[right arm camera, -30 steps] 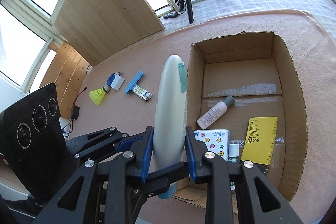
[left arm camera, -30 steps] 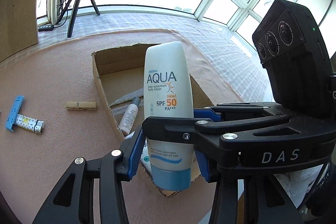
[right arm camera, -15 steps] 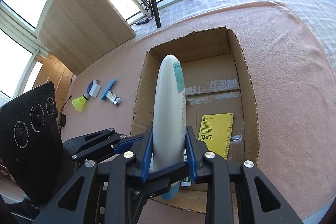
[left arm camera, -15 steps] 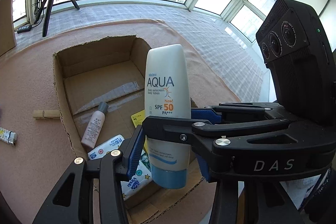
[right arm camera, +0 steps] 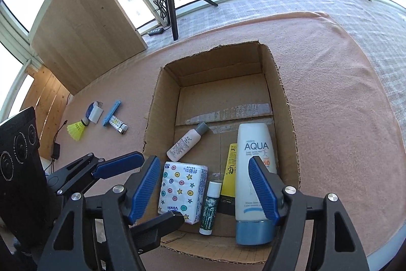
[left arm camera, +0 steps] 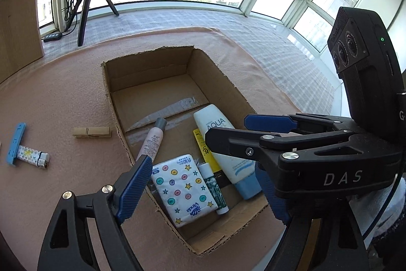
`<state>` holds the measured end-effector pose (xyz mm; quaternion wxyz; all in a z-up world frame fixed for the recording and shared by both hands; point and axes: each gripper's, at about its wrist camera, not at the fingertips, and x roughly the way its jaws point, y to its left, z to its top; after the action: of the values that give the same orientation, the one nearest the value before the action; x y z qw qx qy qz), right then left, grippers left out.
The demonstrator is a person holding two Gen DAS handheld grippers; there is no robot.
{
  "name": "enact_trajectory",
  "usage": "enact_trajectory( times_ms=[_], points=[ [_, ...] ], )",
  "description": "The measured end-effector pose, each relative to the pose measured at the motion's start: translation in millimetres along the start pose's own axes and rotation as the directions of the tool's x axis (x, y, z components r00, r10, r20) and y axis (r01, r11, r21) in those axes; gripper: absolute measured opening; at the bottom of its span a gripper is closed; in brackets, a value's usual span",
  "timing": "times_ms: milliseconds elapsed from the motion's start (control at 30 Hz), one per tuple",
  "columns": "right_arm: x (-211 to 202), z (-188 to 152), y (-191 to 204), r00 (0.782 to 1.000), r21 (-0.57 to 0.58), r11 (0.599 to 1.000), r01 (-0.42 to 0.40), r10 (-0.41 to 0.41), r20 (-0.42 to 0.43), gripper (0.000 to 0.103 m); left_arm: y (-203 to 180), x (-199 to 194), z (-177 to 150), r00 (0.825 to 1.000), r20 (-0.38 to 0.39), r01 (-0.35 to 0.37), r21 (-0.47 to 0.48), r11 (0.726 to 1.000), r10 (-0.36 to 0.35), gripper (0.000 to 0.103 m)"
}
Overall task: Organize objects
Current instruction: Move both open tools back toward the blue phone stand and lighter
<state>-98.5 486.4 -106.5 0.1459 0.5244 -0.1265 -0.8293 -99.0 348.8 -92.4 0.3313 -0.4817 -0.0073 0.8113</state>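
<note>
Both sets of blue fingers (right arm camera: pixel 143 189) have just been opening: the right gripper (right arm camera: pixel 205 193) and the left gripper (left arm camera: pixel 200 178) stand wide with nothing between the pads. Sunscreen tube (right arm camera: pixel 253 169) lies flat at lower right inside the cardboard box (right arm camera: pixel 162 103), partly over a yellow card (right arm camera: pixel 229 169), beside the lip balm (right arm camera: pixel 209 207) and tissue pack (right arm camera: pixel 181 192). Risk from here, I'd say: a low finger catching the box's torn near rim on the way out and dragging it.

Both wrist cameras look steeply down, close above the cardboard box (left arm camera: pixel 149 62) (right arm camera: pixel 220 55) (shared); each glimpses the other's rig.
</note>
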Motion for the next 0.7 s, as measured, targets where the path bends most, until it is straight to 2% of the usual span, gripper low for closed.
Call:
enact_trajectory(
  times_ms=[367, 533, 700],
  points=[
    [-4.2, -5.8, 47.1, 0.999, -0.111, 0.994, 0.016, -0.010, 0.048, 0.068, 47.1, -48.9, -18.0, 0.999, 0.048, -0.022, -0.077, 0.997, 0.026, 0.086],
    [-2.2, -7.0, 69.3, 0.997, -0.141, 0.990, -0.002, 0.012, 0.074, 0.068, 78.6, -71.7, -30.4, 0.996, 0.060, -0.059, -0.119, 0.991, 0.066, 0.085],
    [4.9, -7.7, 84.6, 0.995, -0.122, 0.992, -0.038, 0.049, 0.089, 0.068, 121.2, -91.9, -43.5, 0.991, 0.059, -0.108, -0.187, 0.976, 0.121, 0.085]
  ],
)
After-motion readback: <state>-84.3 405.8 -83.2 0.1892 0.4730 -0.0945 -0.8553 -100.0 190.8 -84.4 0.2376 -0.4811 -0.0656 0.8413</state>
